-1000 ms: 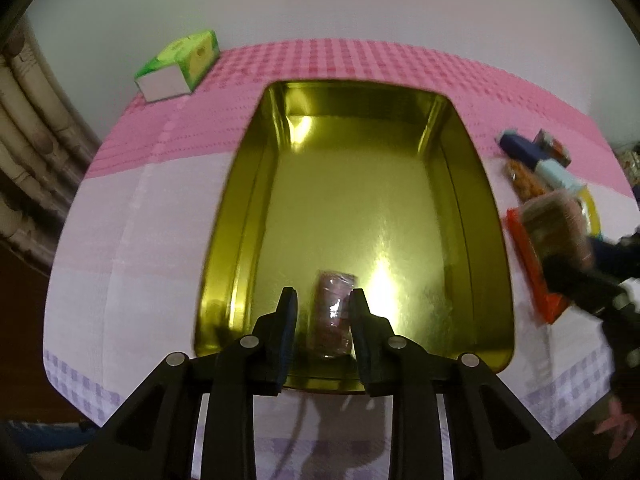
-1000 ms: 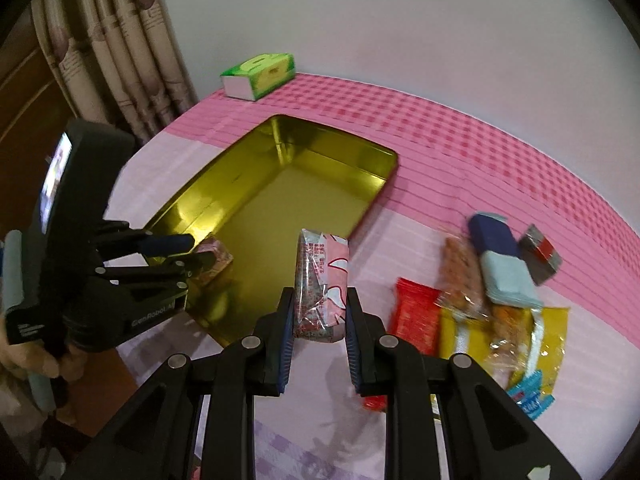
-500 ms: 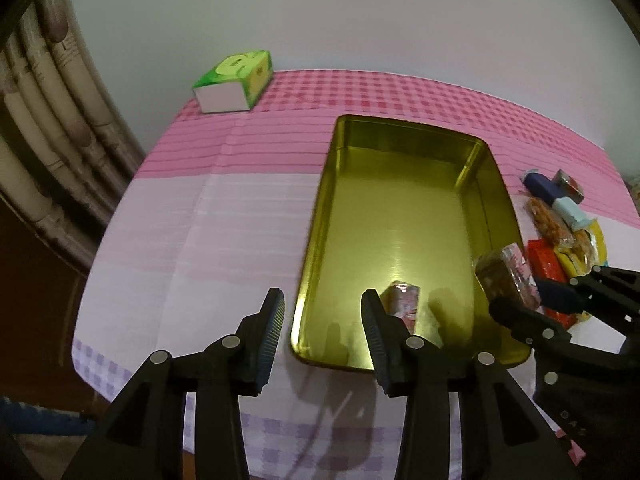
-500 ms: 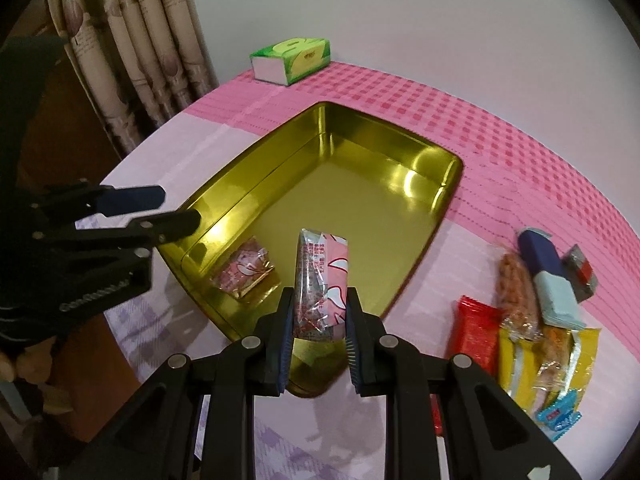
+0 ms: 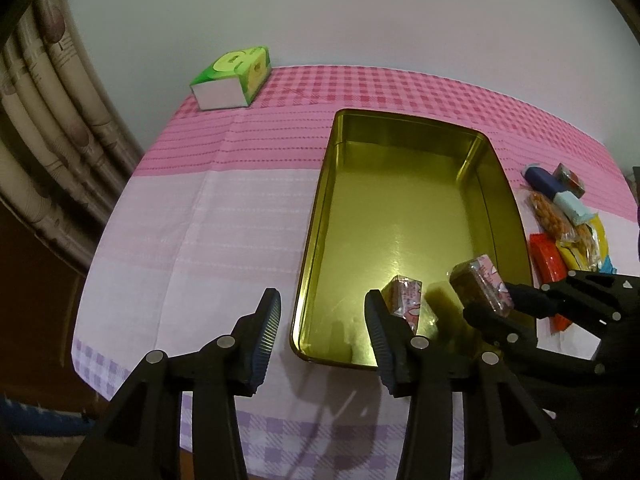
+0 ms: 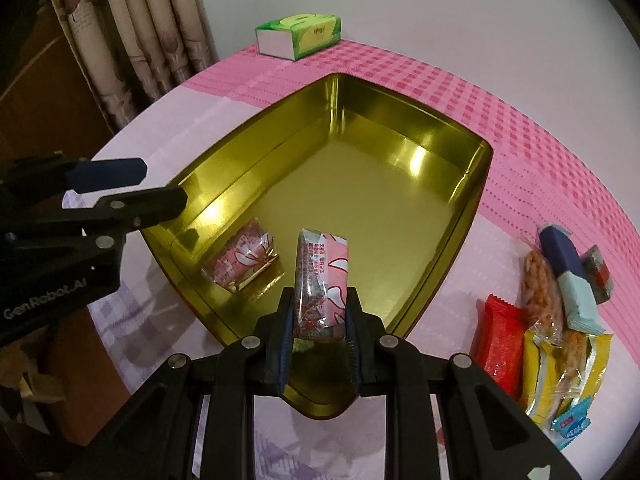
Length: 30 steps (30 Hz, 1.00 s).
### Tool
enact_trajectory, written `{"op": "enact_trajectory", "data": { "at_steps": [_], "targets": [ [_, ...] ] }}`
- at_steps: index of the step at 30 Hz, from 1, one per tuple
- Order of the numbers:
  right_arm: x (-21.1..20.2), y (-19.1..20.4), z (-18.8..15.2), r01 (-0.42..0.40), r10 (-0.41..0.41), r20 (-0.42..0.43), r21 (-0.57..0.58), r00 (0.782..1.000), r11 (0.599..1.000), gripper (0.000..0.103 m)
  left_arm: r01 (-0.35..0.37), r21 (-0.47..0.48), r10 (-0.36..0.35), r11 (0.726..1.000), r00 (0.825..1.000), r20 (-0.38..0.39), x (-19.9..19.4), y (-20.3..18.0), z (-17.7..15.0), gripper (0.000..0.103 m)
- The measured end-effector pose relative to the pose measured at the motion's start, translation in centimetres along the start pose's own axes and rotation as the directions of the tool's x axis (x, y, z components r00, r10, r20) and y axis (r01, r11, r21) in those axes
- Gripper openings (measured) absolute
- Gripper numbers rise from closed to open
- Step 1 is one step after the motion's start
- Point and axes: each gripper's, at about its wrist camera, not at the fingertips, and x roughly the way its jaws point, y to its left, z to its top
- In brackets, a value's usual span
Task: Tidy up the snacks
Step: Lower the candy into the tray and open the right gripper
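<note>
Over the near end of the gold tin (image 6: 452,216), my right tongs (image 6: 318,344) clamp a pink snack packet (image 6: 320,280), to be lowered beside the packet already inside (image 6: 242,258) and released, while my left tongs (image 5: 322,336) are opening, nothing between them.

Both views are moderately lit by warm indoor light from above, with a dim, slightly murky cast. The gold tin (image 6: 472,200) throws back bright specular patches on its inner walls and a soft sheen on its floor (image 5: 400,240). Soft, diffuse shadows of the hand-held gripper arms fall on the tabletop (image 5: 200,240) near the lower edge. Fisheye distortion bows the tabletop edge and the curtain (image 6: 140,40), and black vignetting fills the corners. Focus is fairly even; fine print on the wrappers stays soft, and dark areas at left lose detail.
</note>
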Motion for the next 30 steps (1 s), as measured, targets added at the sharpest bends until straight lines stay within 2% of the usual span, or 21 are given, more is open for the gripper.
{"op": "enact_trajectory", "data": {
  "at_steps": [27, 30],
  "targets": [
    [0.74, 0.62, -0.31, -0.011, 0.011, -0.013, -0.024, 1.0, 1.0, 0.023, -0.002, -0.002, 0.002, 1.0, 1.0, -0.01, 0.4, -0.01, -0.19, 0.048],
    [0.3, 0.54, -0.42, -0.019, 0.019, -0.002, -0.016, 1.0, 1.0, 0.027, -0.005, -0.003, 0.005, 1.0, 1.0, -0.008, 0.41, 0.1, -0.16, 0.048]
  ]
}}
